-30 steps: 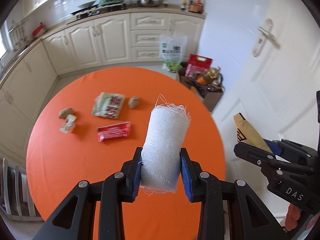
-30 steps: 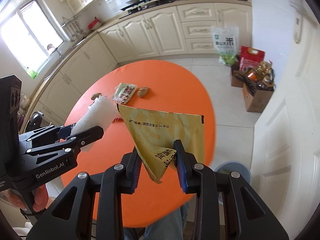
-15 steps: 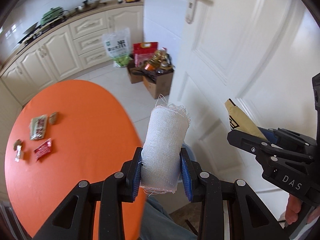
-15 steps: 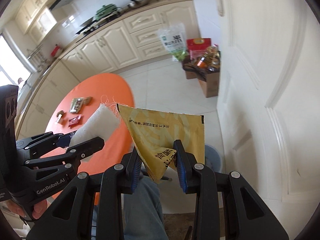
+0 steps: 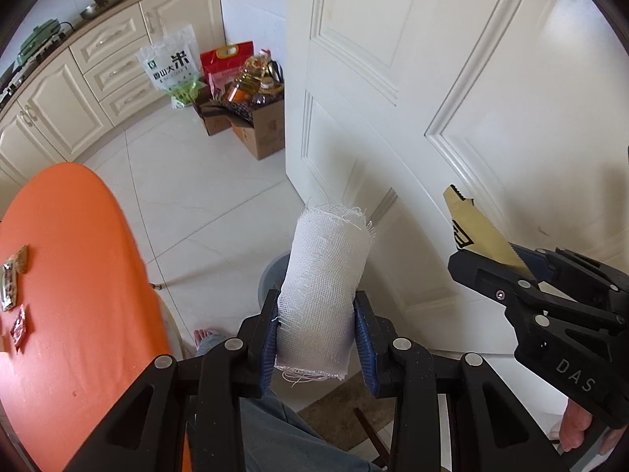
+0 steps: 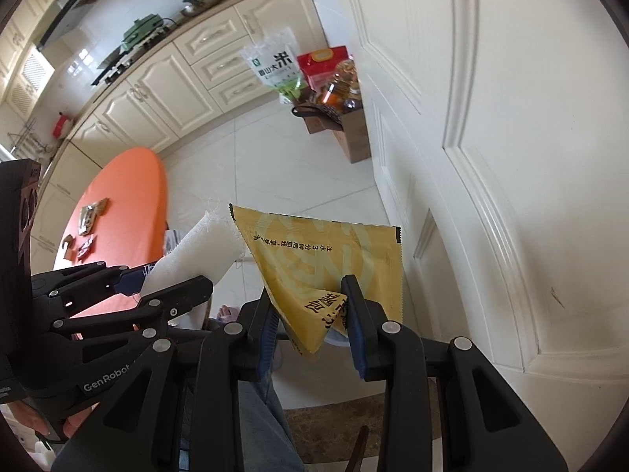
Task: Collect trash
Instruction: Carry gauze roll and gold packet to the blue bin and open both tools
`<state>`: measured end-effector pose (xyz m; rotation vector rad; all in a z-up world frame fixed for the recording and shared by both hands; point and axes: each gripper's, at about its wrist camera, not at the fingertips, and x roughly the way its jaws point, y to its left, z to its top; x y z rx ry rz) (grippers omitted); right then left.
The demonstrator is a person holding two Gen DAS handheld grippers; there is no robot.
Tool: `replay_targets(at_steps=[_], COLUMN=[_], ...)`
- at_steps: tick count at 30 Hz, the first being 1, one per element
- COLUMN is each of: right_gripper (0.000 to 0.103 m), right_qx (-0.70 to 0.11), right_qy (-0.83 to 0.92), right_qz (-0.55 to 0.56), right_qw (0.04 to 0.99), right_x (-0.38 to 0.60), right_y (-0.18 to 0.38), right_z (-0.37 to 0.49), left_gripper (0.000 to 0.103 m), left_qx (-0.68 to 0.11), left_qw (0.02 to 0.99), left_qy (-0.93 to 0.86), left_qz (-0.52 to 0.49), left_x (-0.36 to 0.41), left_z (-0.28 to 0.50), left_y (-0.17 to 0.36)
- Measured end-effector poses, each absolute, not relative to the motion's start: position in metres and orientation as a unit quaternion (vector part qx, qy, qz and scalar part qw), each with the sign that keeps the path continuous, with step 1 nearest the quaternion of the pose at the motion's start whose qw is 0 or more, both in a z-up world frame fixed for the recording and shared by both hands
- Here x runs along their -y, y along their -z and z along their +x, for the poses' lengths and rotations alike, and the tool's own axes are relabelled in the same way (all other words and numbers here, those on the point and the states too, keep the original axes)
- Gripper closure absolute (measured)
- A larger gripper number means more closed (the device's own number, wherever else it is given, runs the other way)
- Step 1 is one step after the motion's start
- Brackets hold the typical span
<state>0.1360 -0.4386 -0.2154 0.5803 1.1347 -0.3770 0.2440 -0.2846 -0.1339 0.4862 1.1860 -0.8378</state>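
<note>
Both grippers have swung off the orange bench [image 5: 78, 275]: a second ago they hung over its top, now they hang past its edge, above the white floor [image 5: 204, 196] by the door [image 5: 471, 98]. A grey bin [image 5: 271, 279] has come into view below the gauze roll [image 5: 326, 295]

The door [image 5: 452, 98] is the landmark here. Right at its foot, on the floor, stands the bin [image 5: 271, 279], partly hidden behind the gauze roll [image 5: 326, 295] in the left gripper [image 5: 316, 338]. To the right of that, in front of the door's lower panel, the right gripper [image 6: 310, 326] holds the packet [image 6: 326, 263]. Left of the door, across open floor, lies the table [image 5: 78, 295], with wrappers [image 5: 11, 287] on its far left side. Beyond the door's far edge sit the boxes [image 5: 255, 126], backed by cabinets [image 5: 98, 78].
</note>
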Motion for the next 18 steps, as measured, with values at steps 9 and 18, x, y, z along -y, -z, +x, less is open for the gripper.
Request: replay_targets(at_steps=[9,18], right_gripper=[0.072,0.072], right_qx=[-0.546,-0.565], right_qy=[0.19,0.189], right_qz=[0.28,0.287], right_qw=[0.766,0.75], right_x=[0.461,0.467], right_y=[0.25,0.276], right_z=[0.138,0.153], left_gripper=[0.072,0.072], left_qx=[-0.56,-0.579], left_qw=[0.708,0.694], left_qy=[0.355,0.351], left_qz=[0.242,0.245], left_x=[0.348,0.385], left_z=[0.266,0.294], left_y=[0.195,0.238])
